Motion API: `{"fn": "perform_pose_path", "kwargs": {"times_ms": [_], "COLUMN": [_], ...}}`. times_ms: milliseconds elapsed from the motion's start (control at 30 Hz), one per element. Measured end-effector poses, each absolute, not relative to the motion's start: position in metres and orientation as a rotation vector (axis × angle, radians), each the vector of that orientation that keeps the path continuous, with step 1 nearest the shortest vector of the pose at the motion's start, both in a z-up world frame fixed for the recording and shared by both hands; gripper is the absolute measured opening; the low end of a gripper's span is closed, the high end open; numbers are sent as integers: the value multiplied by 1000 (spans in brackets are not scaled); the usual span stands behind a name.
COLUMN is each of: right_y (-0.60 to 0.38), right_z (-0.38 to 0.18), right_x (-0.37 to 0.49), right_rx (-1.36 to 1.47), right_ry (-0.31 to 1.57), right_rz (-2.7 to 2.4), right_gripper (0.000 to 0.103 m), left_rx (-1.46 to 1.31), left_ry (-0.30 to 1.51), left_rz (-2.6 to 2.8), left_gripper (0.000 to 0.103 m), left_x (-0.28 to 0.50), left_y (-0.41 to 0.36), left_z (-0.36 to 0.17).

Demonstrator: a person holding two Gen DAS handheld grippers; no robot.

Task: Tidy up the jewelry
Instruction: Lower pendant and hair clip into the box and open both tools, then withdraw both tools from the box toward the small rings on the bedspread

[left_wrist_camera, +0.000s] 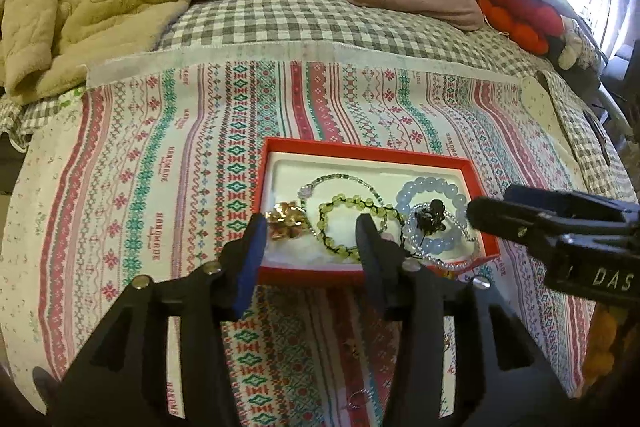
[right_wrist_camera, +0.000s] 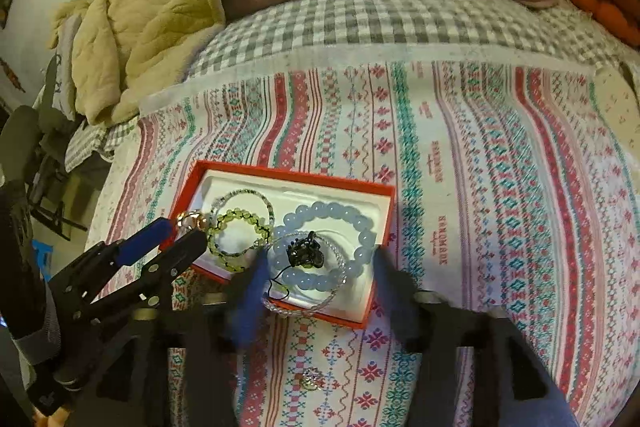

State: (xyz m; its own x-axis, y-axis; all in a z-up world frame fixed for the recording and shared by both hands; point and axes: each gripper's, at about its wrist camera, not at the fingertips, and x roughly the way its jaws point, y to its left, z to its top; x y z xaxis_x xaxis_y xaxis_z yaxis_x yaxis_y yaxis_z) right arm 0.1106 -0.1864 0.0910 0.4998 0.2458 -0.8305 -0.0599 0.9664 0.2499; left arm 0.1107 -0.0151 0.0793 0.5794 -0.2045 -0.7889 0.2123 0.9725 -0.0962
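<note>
Inside, red jewelry box [left_wrist_camera: 478,183] holds beaded bracelets [left_wrist_camera: 434,217].

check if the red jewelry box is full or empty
Partly full: the red cardboard jewelry box holds a pale blue bead bracelet, a green bead bracelet and more.

Left tool [left_wrist_camera: 310,247]: matte black printed frame with triangular cut-outs, showing round silver screw heads along its upper arms; two tapering fingers [left_wrist_camera: 251,259], the left one wearing a blue pad face, the right one reading dark. Right tool [right_wrist_camera: 318,281]: matching black frame, fingers [right_wrist_camera: 250,301] carrying blue pads and blurring in its own view; its body is displaying white lettering "DAS" in the left wrist view. A grey strap is wrapping the left tool's black handle.
</note>
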Motion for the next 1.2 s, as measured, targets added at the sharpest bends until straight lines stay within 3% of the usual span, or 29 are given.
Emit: {"fn": "perform_pose_path", "kwargs": {"times_ms": [267, 700, 1200], "right_y": [-189, -190, -177], "right_z": [101, 108, 105], "right_x": [98, 71, 36], "right_rx": [179, 101, -13], "right_ry": [1022, 1020, 1039], "right_rz": [178, 129, 156], "right_gripper": [65, 85, 90], "left_rx": [18, 30, 65], "left_ry": [920, 995, 1018], "left_rz": [-221, -175, -175], "left_gripper": [71, 98, 102], "left_x": [98, 72, 42], "left_y": [-6, 4, 13], "left_z": [89, 87, 88]}}
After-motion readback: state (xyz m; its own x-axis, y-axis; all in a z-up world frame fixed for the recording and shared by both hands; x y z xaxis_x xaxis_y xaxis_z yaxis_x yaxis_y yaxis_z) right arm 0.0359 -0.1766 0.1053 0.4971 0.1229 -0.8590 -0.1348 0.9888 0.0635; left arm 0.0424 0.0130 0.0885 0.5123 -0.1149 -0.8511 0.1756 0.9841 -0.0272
